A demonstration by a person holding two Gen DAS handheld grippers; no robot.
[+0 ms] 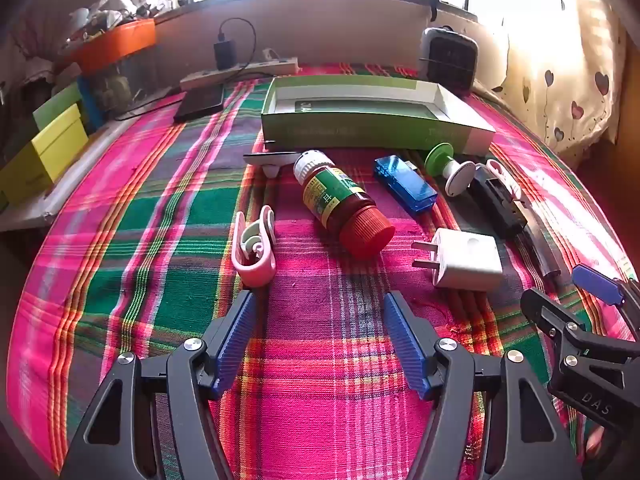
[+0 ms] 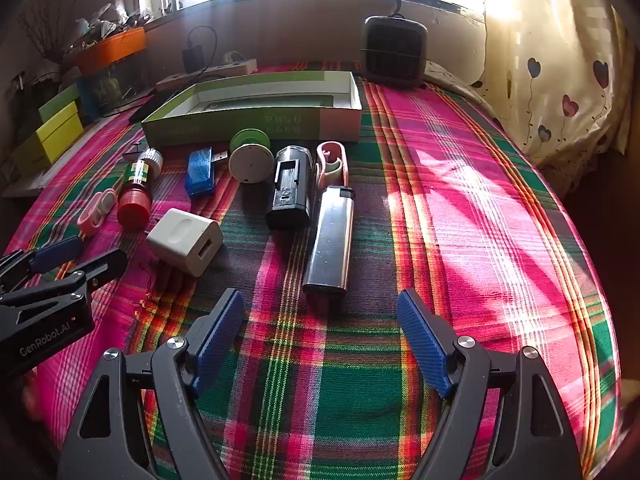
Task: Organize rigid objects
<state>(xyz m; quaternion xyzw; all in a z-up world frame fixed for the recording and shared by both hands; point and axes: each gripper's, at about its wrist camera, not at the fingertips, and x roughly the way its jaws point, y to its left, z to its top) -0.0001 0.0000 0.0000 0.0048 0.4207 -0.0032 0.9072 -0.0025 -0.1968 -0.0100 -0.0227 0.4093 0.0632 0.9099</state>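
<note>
Several small objects lie on a plaid cloth in front of an open green box [image 1: 372,128] [image 2: 256,120]. A brown bottle with a red cap [image 1: 340,200] [image 2: 136,184], a pink clip [image 1: 254,246] [image 2: 96,208], a white plug adapter [image 1: 464,258] [image 2: 186,240], a blue USB stick [image 1: 404,184] [image 2: 200,172], a green-and-white spool [image 1: 450,168] [image 2: 250,156], a black cartridge [image 2: 290,188] and a silver lighter [image 2: 332,240]. My left gripper [image 1: 320,300] is open and empty, just short of the pink clip and bottle. My right gripper [image 2: 320,300] is open and empty, just short of the lighter.
A black fan heater [image 2: 394,50] stands behind the box. A power strip with a charger [image 1: 240,70] and a phone [image 1: 200,102] lie at the back left. Yellow-green boxes [image 1: 44,152] and an orange tub [image 1: 116,44] are at the left. A second pink clip [image 2: 332,160] lies by the cartridge.
</note>
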